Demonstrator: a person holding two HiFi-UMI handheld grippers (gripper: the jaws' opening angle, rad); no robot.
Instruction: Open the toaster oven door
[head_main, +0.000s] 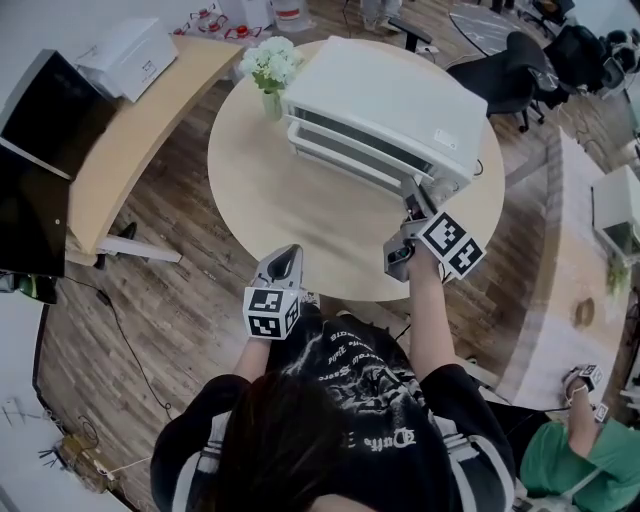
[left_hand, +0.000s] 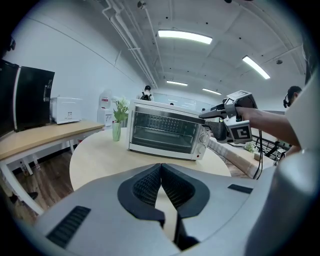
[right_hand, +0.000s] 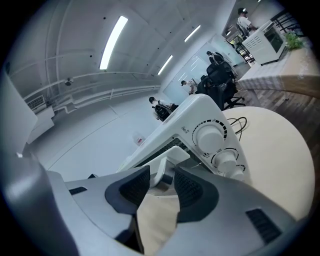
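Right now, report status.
Left gripper shut, empty. Right gripper shut on handle. Door closed. Vase beside oven, out of the way.

**What the views leave unseen**

In the head view, the right gripper (head_main: 413, 205) covers the toaster oven's (head_main: 385, 100) knobs and the right end of its door handle. In the right gripper view, only one end of the door handle (right_hand: 169, 159) shows between the fingers (right_hand: 131, 186). Markings around the knobs (right_hand: 210, 134) are too small to read. The gripper's body cuts off the bench's (right_hand: 280, 150) near side.
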